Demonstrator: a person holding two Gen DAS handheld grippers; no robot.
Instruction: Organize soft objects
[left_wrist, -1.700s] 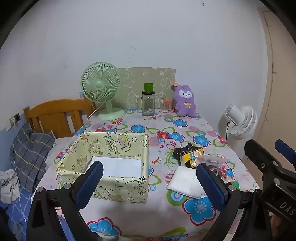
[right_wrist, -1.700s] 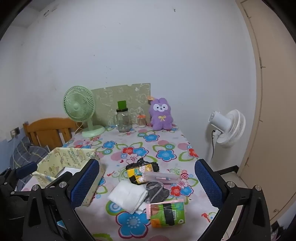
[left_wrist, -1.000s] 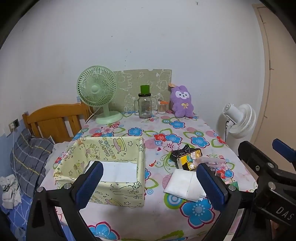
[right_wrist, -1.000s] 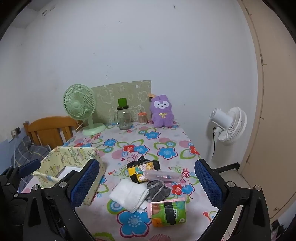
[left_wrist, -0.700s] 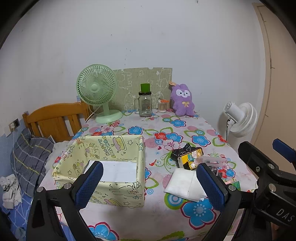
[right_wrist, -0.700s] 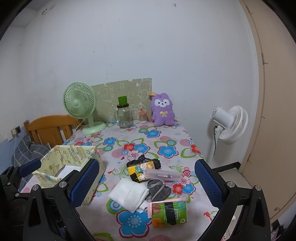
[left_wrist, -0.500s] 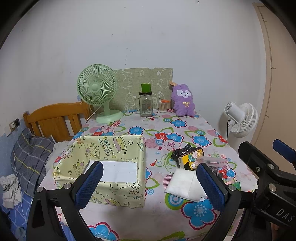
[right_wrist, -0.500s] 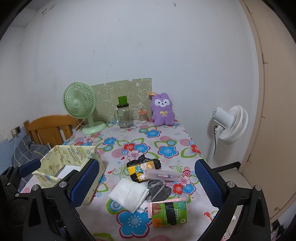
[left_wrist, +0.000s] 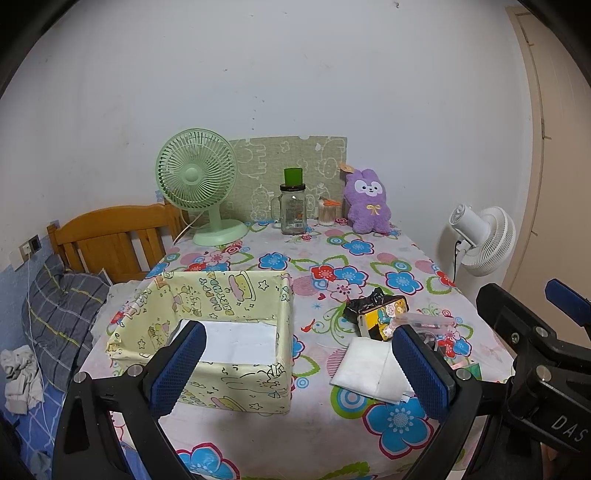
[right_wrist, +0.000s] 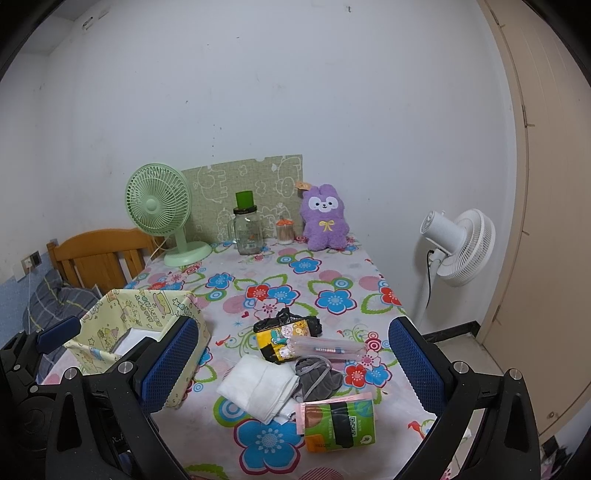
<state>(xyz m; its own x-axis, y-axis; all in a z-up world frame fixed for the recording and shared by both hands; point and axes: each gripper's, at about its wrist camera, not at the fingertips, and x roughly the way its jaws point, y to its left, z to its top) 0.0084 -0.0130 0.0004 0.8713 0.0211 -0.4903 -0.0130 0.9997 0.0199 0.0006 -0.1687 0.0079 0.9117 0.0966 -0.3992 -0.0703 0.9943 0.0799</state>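
A yellow fabric bin (left_wrist: 221, 295) (right_wrist: 140, 306) with a white lining stands at the table's front left. To its right lie a folded white cloth (left_wrist: 369, 369) (right_wrist: 258, 384), a grey drawstring pouch (right_wrist: 317, 376), a black-and-yellow pouch (left_wrist: 376, 314) (right_wrist: 284, 339), a clear pencil case (right_wrist: 325, 345) and a green-and-pink packet (right_wrist: 340, 421). A purple plush rabbit (left_wrist: 367, 201) (right_wrist: 325, 218) sits at the back. My left gripper (left_wrist: 299, 369) hovers open before the bin and cloth. Before the small pile, my right gripper (right_wrist: 295, 365) is open too. Both hold nothing.
On the flowered tablecloth (left_wrist: 332, 266) at the back stand a green desk fan (left_wrist: 199, 184), a glass jar with a green lid (left_wrist: 293, 206), a small swab jar (left_wrist: 327, 212) and a green board (left_wrist: 291, 162). A white floor fan (right_wrist: 458, 251) stands right; a wooden headboard (left_wrist: 110, 240) left.
Both views have shifted only slightly, a small drift of the grippers back from the table. Nothing on the table has moved and both grippers stay open.
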